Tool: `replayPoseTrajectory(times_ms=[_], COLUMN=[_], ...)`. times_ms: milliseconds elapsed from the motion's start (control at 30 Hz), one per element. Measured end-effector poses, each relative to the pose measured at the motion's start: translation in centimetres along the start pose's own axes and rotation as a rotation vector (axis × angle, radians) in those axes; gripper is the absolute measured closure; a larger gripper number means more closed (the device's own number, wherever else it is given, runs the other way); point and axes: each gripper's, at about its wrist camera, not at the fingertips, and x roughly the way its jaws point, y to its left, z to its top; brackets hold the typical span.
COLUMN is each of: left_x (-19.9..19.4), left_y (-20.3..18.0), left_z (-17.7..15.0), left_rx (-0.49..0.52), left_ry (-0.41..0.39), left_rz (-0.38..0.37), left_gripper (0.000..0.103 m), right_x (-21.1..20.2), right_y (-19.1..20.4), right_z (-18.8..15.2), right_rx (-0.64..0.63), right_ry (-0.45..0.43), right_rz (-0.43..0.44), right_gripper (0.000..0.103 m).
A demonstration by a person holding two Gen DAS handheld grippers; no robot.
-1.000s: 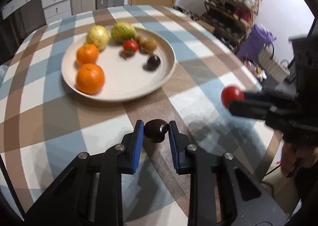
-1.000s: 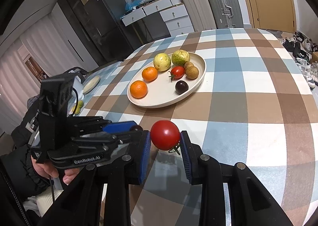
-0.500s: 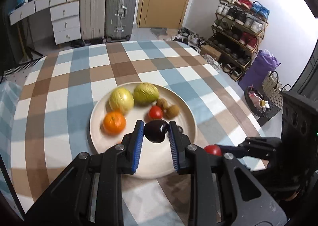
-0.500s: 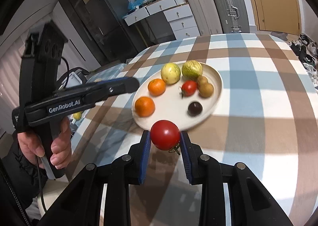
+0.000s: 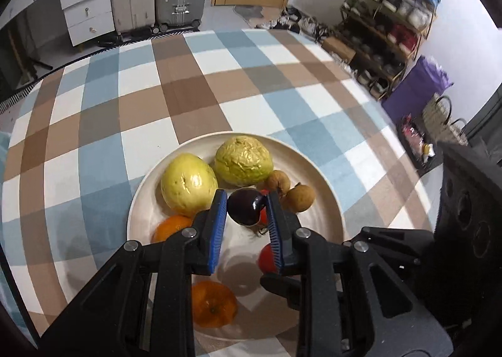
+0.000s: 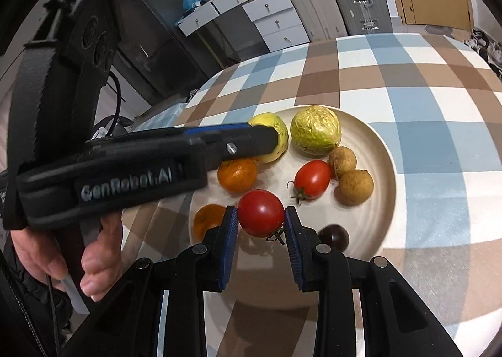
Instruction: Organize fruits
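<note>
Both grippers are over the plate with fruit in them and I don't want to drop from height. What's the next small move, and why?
Probably lower the right gripper a little toward the bare patch of the plate in front of it before opening. Its jaws are shut on the red tomato, which seems to hang above the plate between an orange and a dark purple fruit, so a short descent should keep it from rolling.

The right gripper (image 6: 260, 225) clamps a red tomato (image 6: 261, 212) over the cream plate (image 6: 381, 175). The left gripper (image 6: 266, 140) reaches across the yellow fruit (image 6: 280, 134), a hand (image 6: 62, 259) holding it.
</note>
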Motion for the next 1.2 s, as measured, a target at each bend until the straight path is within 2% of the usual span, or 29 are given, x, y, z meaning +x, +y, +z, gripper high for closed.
replayPoseTrajectory(times_ms=[400,467,533,567,600,700,733,867,900,1000,1100,1200], left_x=[2.5,2.3,1.9,1.6,1.3,-0.2,-1.0,-4.1,-5.0,-7.7,-10.6,-13.5], left_y=[0.3,0.1,-0.2,-0.4,-0.5,-0.8,-1.0,-1.6,-1.8,-2.6,-3.6,-4.7], left_z=[0.5,0.5,0.4,0.4,0.3,-0.3,-0.7,-2.4,-3.0,-5.1,-7.0,-8.9], left_rx=[-0.033,-0.025,-0.012,-0.007,-0.006,-0.010,-0.012,-0.018,-0.022,-0.026,-0.031,-0.038], left_ry=[0.059,0.054,0.050,0.047,0.043,0.013,-0.011,-0.086,-0.106,-0.172,-0.235,-0.305], left_rz=[-0.018,-0.019,-0.021,-0.016,-0.014,-0.004,0.005,-0.001,0.005,0.039,0.058,0.085], left_gripper=[0.080,0.080,0.077,0.077,0.072,0.045,0.042,0.040,0.037,0.024,0.023,0.015], right_x=[2.8,2.8,2.2,1.7,1.2,-0.2,-0.6,-3.1,-3.7,-6.1,-8.3,-10.2], right_y=[-0.8,-1.0,-0.8,-0.6,-0.4,0.2,0.3,0.7,0.7,0.6,0.5,0.8], right_z=[0.9,1.1,1.1,1.1,1.1,0.6,0.4,-1.4,-1.9,-3.3,-4.5,-5.7], right_rx=[0.056,0.067,0.068,0.060,0.050,0.018,0.009,-0.036,-0.040,-0.038,-0.035,-0.057], right_ry=[0.036,0.031,0.008,-0.011,-0.029,-0.040,-0.043,-0.059,-0.065,-0.100,-0.149,-0.187], right_rz=[-0.025,-0.023,-0.001,-0.003,-0.012,-0.006,-0.013,-0.052,-0.063,-0.086,-0.097,-0.139], right_gripper=[0.072,0.065,0.045,0.042,0.038,0.036,0.032,0.030,0.028,0.013,0.012,0.009])
